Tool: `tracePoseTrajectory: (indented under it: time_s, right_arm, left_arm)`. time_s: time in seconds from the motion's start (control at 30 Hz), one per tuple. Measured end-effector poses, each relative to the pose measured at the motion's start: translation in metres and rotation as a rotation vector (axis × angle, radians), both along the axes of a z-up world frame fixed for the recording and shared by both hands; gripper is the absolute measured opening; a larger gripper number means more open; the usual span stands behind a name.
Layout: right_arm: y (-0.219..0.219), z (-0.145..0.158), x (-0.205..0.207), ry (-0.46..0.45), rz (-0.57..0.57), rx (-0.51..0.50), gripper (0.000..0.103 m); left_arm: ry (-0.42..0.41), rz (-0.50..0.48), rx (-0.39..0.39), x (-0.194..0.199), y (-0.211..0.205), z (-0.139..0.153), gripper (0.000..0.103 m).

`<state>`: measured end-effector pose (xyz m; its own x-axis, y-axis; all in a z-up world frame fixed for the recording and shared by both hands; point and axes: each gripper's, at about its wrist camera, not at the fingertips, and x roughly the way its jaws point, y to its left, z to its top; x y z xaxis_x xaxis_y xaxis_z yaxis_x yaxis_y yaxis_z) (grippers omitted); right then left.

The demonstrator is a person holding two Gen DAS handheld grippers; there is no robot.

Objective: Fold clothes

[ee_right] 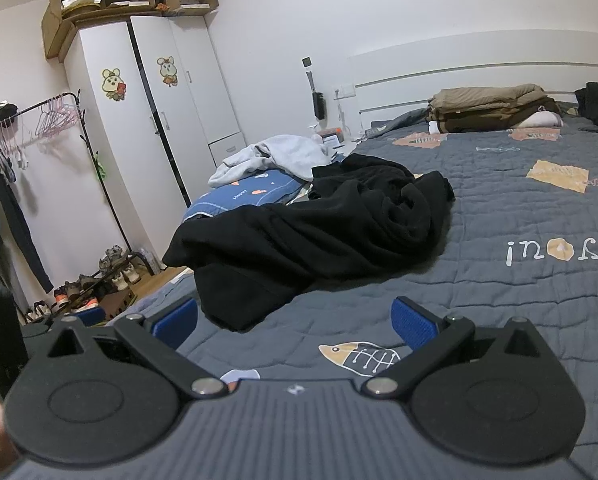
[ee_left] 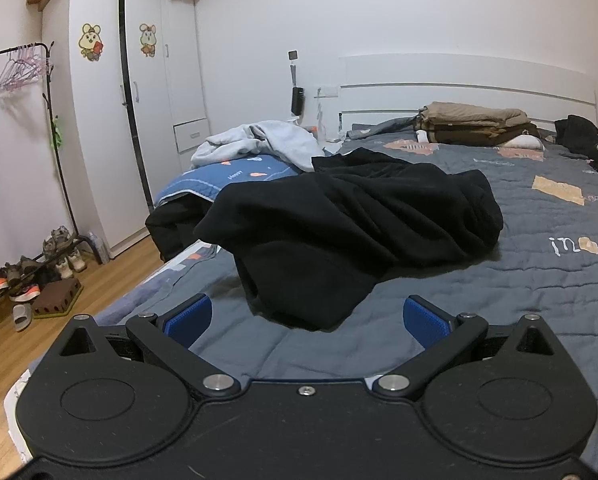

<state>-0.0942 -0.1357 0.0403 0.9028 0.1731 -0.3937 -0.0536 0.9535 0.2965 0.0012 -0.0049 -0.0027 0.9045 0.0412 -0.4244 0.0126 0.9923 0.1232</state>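
Black garment [ee_left: 351, 224]: 1, crumpled on bed [ee_left: 539, 280] | left tongs [ee_left: 307, 318], right tongs [ee_right: 295, 322]: 2, wide apart, empty

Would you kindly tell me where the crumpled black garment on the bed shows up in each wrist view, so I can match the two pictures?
Left wrist: the black garment fills the centre, just beyond the open left gripper.
Right wrist: the black garment lies left of centre, ahead of the open right gripper.
Shared landmark: the light grey garment on the blue pillow behind it.
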Motion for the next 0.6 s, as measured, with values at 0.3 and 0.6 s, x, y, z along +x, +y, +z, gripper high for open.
tracePoseTrajectory:
  time_s: [0.3,0.6]
  right_arm:
    - [-0.0015,-0.0019,-0.0014,-0.003,0.001,0.004,0.103]
    - [0.0007,-0.0019,-0.0013,0.003,0.005,0.002,0.103]
  left_arm:
    - [0.007,-0.002,-0.005,-0.0001,-0.0009,-0.0019,0.103]
    - [0.0,-0.006,0.003,0.0003,-0.001,-0.0024,0.103]
